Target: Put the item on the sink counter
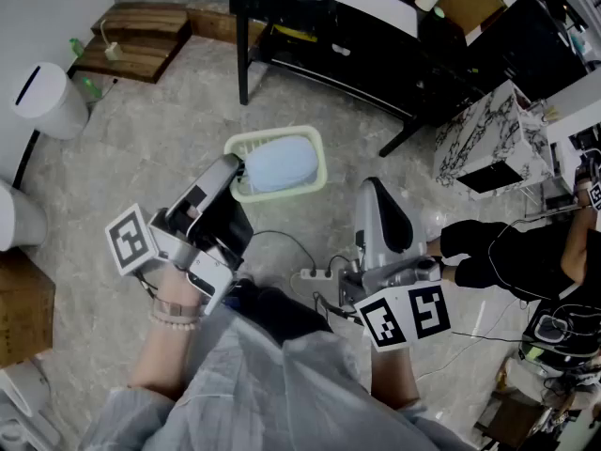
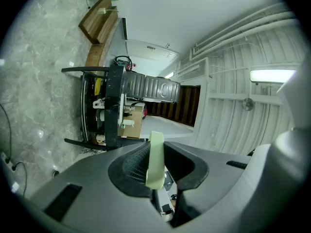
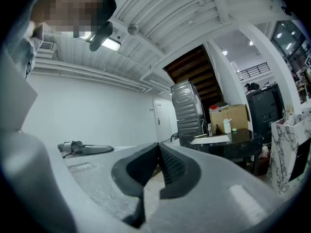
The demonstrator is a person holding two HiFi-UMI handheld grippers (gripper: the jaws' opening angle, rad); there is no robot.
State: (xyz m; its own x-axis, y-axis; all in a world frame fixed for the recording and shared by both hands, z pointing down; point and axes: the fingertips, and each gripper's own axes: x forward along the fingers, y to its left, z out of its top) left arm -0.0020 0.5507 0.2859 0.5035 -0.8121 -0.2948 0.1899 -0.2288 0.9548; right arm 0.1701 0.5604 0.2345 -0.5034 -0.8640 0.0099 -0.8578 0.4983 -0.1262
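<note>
Only the basket rim (image 2: pixel 155 168) shows, clamped in the left gripper (image 2: pixel 156 150).

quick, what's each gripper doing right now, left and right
Left gripper: closed on the rim of the pale green plastic basket.
Right gripper: closed, holding nothing.

Pale green basket (image 1: pixel 272 136), light-blue item (image 1: pixel 280 164)

Pale yellow-green basket (image 1: pixel 320 158), rounded light blue item (image 1: pixel 280 164) inside, rim pinched in left claw (image 1: pixel 239 170)
</note>
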